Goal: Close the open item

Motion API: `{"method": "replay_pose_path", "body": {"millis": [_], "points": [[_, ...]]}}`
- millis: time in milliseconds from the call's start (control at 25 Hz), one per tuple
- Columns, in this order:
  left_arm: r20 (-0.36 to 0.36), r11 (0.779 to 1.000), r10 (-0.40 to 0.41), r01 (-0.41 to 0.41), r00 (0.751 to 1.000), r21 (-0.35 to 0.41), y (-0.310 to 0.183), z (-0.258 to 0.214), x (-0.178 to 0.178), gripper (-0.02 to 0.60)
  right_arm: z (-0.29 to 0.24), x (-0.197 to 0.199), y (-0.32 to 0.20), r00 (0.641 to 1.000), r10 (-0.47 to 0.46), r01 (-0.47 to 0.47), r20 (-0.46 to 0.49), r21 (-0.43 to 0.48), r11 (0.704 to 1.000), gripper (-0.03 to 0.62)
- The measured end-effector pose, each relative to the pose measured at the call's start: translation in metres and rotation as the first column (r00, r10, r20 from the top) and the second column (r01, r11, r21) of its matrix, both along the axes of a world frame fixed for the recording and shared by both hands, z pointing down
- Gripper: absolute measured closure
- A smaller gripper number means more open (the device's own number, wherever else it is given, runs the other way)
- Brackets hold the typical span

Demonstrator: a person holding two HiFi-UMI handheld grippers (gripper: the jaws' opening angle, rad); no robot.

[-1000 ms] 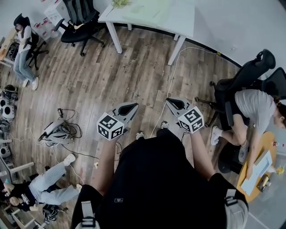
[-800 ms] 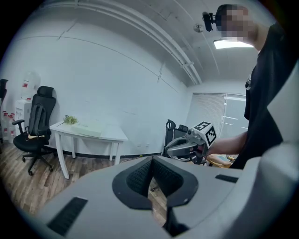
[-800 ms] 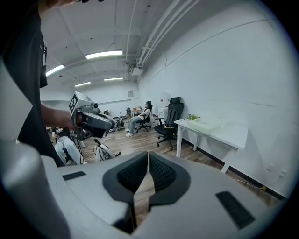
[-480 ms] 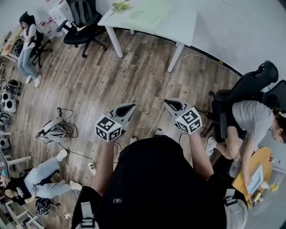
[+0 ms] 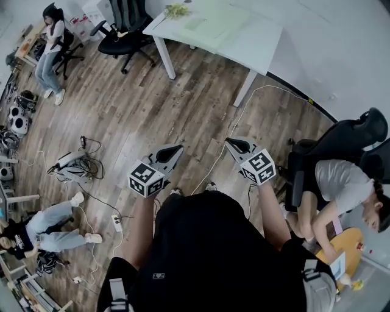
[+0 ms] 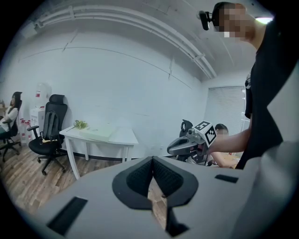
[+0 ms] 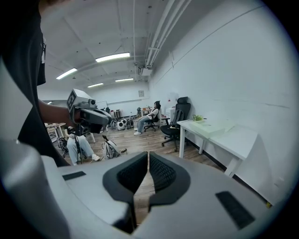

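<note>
I hold both grippers out in front of me at waist height over a wooden floor. In the head view my left gripper (image 5: pixel 174 149) and my right gripper (image 5: pixel 235 144) point toward a white table (image 5: pixel 259 52) ahead. Each is shut with nothing between its pads, as the left gripper view (image 6: pixel 152 162) and the right gripper view (image 7: pixel 147 158) show. On the table lie a flat pale green item (image 5: pixel 210 24) and a small plant (image 5: pixel 177 9). No open item can be made out from here.
A black office chair (image 5: pixel 125 30) stands left of the table. A seated person in another black chair (image 5: pixel 341 152) is close on my right. Cables and gear (image 5: pixel 76 166) lie on the floor to the left, near a person sitting on the floor (image 5: pixel 42 225). A white cable (image 5: pixel 234 125) crosses the floor ahead.
The table has come lower and nearer in the head view as I step toward it. Both grippers keep the same shut pose in front of me.
</note>
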State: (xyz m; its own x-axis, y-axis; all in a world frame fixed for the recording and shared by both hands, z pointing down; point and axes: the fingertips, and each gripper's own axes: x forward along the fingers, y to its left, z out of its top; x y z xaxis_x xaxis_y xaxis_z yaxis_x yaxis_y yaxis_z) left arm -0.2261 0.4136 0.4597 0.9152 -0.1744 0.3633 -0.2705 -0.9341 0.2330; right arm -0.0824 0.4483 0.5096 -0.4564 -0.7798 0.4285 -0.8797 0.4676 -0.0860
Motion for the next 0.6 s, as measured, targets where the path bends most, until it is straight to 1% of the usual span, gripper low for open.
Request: {"method": "replay_pose_path", "body": {"millis": [200,360,600], "points": [[-0.005,0.999,-0.034,0.034,0.999,0.008,-0.002,-0.002,0.012,0.575,-0.001,0.014,-0.013,0.999,-0.034,0.034,-0.004,0.013,0.999,0.585],[-0.014,0.999,-0.04,0.04,0.999,0.011,-0.009,-0.004,0.022,0.575,-0.002,0.028,-0.023,1.0,-0.008,0.008,0.012,0.018,1.0,0.585],[-0.029,1.0,-0.018,0.019,0.999,0.014,-0.037,-0.004,0.025,0.575,0.0,0.031,-0.04,1.0,0.023,-0.023,0.008,0.019,1.0,0.585]]}}
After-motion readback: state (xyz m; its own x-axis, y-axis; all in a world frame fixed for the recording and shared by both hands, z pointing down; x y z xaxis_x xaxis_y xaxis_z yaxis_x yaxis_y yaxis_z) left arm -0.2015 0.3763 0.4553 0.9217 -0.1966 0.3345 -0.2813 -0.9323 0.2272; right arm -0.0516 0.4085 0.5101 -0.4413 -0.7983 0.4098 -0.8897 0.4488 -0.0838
